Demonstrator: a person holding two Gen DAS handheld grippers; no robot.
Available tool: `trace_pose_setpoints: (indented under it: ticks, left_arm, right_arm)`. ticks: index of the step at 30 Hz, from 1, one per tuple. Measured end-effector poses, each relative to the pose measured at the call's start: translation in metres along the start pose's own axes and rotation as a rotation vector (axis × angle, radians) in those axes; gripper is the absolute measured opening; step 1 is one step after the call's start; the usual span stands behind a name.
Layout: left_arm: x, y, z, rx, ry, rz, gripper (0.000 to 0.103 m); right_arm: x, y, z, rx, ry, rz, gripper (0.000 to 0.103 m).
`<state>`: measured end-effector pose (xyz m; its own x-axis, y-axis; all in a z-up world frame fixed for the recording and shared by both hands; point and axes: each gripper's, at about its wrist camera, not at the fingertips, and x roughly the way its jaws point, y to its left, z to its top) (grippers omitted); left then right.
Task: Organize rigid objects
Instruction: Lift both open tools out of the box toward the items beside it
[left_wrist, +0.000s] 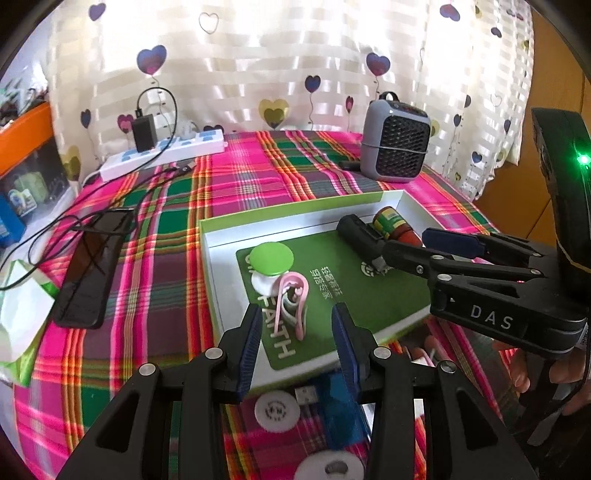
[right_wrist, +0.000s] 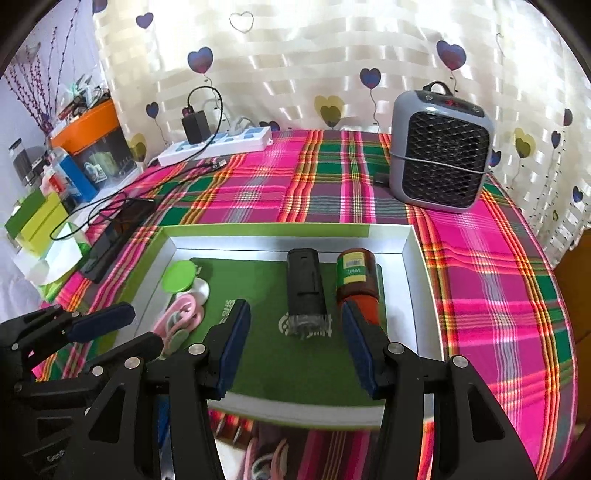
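Both my left tongs (left_wrist: 297, 343) and right tongs (right_wrist: 291, 347) gape, empty. Black trimmer head (right_wrist: 304, 291) lies in the box tray (right_wrist: 415, 258) just ahead, between right fingers. Judged light, stiff, slick plastic; grip across mid-body flanks.

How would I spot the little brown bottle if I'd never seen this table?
Find the shallow white tray with a green floor on the plaid tablecloth, in front of the grey fan heater. At the tray's right end lies the brown bottle beside a black trimmer; only the bottle has a yellow-green label and red cap.
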<state>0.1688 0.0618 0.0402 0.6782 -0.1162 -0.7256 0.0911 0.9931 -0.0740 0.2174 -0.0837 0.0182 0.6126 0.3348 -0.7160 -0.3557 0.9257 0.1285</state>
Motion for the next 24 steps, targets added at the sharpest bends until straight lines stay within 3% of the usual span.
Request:
trace_pose_setpoints:
  ticks: [12,24]
  left_arm:
    - [-0.04,0.007,-0.032,-0.045,-0.042,-0.007,0.038]
    - [-0.054,0.013,-0.067,-0.075,-0.025,-0.043,0.038]
  right_arm:
    - [-0.043,-0.003,-0.028,0.017,-0.063,-0.021,0.052]
    - [-0.063,-0.007,-0.06,0.024,-0.073,-0.04,0.052]
